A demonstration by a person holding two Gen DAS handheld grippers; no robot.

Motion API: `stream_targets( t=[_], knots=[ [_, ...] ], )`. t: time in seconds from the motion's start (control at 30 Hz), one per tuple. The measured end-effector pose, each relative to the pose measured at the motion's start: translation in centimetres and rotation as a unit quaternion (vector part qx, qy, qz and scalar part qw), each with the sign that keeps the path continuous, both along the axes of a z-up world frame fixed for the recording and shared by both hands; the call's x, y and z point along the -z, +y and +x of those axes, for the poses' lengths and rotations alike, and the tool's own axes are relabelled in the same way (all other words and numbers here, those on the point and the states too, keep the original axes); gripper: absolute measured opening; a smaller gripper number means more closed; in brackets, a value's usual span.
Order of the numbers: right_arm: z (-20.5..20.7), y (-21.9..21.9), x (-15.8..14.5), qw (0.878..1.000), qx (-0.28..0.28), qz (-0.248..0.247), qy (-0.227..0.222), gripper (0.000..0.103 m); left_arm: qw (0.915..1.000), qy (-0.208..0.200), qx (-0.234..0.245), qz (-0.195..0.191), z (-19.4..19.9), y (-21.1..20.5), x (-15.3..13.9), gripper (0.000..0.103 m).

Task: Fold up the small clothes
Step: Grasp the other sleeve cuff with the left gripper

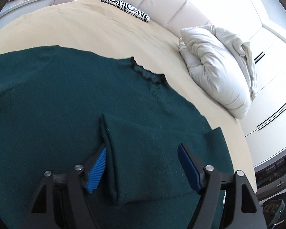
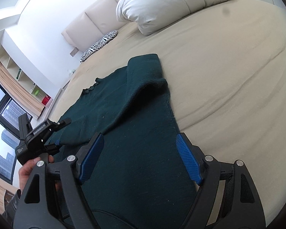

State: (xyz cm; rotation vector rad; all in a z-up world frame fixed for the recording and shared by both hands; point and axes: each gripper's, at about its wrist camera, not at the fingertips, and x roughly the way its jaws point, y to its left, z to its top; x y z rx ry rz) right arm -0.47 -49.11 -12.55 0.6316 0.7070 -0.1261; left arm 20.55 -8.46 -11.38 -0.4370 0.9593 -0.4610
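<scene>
A dark green sweater (image 1: 47, 99) lies spread flat on the beige bed (image 1: 108, 38), its ruffled neckline (image 1: 148, 74) toward the headboard, where a white duvet (image 1: 215, 64) is bunched beside a zebra-print pillow (image 1: 125, 7). One sleeve (image 2: 143, 76) has already been laid in across the body, and its cuff end (image 1: 143, 171) rests on top of the fabric.

The left gripper (image 1: 143, 164) hangs low over that cuff with its jaws wide. One blue pad sits just beside the cuff's edge, the other stands clear on the far side, and neither presses on the cloth. The right gripper (image 2: 141, 156) hovers above the sweater's right side near the hem, its jaws also wide and holding nothing. In the right wrist view a hand (image 2: 28, 169) carries the left gripper at the sweater's far edge.

To my eye the sleeve fold on this side looks finished and the cuff is lying free. The next move probably calls for the other sleeve or a side panel to be brought in, so each gripper needs to come down onto an edge, pinch a single layer, and carry it across without dragging the folded sleeve out of place.
</scene>
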Motion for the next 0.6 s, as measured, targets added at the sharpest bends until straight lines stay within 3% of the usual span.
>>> stream_targets(
  t=[0.07,0.13,0.23,0.3,0.47,0.53,0.6],
  knots=[
    [0.3,0.0,-0.2,1.000,-0.001,-0.004,0.001,0.077,0.9999,0.006,0.011,0.001,1.0,-0.1,0.2,0.065],
    [0.7,0.0,-0.4,1.000,-0.002,-0.009,0.002,0.077,0.9994,0.015,0.025,0.018,1.9,-0.3,0.7,0.032],
    [1.3,0.1,-1.1,1.000,-0.007,-0.027,0.003,0.077,0.9987,0.024,0.028,0.036,3.0,-0.1,1.0,0.012],
    [2.0,-0.1,-1.9,0.999,-0.010,-0.049,0.001,0.077,0.9981,0.012,0.034,0.049,3.6,0.0,0.4,0.011],
    [5.7,-3.0,-4.2,0.995,0.003,-0.104,0.006,0.077,0.9942,-0.069,0.039,0.073,4.3,0.0,-3.2,0.010],
    [7.6,-4.6,-4.5,0.993,0.010,-0.113,0.015,0.077,0.9922,-0.098,0.042,0.065,4.9,0.2,-4.4,0.010],
    [9.4,-5.8,-4.5,0.994,0.010,-0.109,0.022,0.077,0.9893,-0.110,0.042,0.085,5.7,0.0,-4.4,0.010]
  ],
)
